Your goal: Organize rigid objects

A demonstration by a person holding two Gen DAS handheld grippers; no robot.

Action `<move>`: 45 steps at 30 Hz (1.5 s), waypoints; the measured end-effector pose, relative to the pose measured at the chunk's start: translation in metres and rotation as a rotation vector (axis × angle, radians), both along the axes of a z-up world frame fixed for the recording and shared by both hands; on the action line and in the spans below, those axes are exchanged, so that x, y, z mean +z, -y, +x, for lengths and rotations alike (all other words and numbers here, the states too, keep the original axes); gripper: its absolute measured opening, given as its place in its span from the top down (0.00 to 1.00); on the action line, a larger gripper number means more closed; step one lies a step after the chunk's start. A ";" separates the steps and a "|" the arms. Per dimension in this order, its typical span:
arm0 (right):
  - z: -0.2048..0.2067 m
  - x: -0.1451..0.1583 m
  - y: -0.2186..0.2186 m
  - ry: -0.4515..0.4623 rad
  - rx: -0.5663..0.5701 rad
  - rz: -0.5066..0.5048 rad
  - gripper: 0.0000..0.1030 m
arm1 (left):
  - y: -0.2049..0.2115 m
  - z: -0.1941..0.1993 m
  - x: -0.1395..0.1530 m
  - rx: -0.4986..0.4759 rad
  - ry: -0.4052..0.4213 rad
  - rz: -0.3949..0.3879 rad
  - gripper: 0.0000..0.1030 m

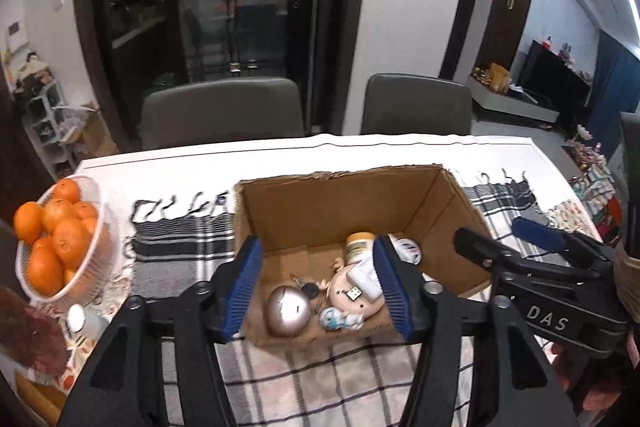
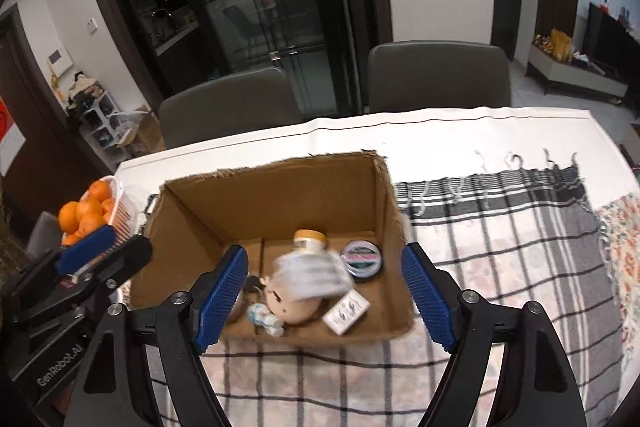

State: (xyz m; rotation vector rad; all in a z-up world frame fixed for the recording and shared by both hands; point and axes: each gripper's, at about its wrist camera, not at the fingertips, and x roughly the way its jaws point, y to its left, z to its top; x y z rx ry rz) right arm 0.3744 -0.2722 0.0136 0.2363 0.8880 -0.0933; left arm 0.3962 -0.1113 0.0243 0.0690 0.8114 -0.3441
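Note:
An open cardboard box (image 1: 340, 203) (image 2: 248, 199) stands on the checked cloth. Inside lie a silver dome (image 1: 287, 309), a yellow-lidded bottle (image 1: 359, 247) (image 2: 309, 241), a round tin (image 2: 362, 259) (image 1: 407, 249), a beige doll head (image 2: 294, 303) (image 1: 352, 297), a small blue-white figure (image 1: 338, 319) (image 2: 264, 319), keys (image 1: 308, 290) and a white box (image 2: 346, 311). A blurred whitish object (image 2: 310, 273) is in mid-air over the box. My left gripper (image 1: 318, 287) is open and empty above the box's near side. My right gripper (image 2: 326, 293) is open above the box; it also shows in the left wrist view (image 1: 508, 231).
A white basket of oranges (image 1: 56, 239) (image 2: 94, 213) stands left of the box. A white cup (image 1: 86, 321) and a dark red item (image 1: 28, 335) lie at the near left. Two grey chairs (image 1: 224, 111) (image 1: 416, 103) stand behind the table. Checked cloth (image 2: 500, 227) lies right of the box.

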 end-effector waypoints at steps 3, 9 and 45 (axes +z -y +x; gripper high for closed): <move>-0.017 0.008 -0.005 0.015 -0.011 -0.024 0.23 | -0.007 -0.018 0.008 0.026 0.030 0.023 0.36; -0.064 0.029 -0.019 0.075 -0.045 -0.076 0.21 | -0.026 -0.069 0.032 0.082 0.146 0.033 0.21; -0.302 0.067 -0.079 0.341 -0.152 -0.256 0.01 | -0.078 -0.284 0.046 0.154 0.439 0.040 0.00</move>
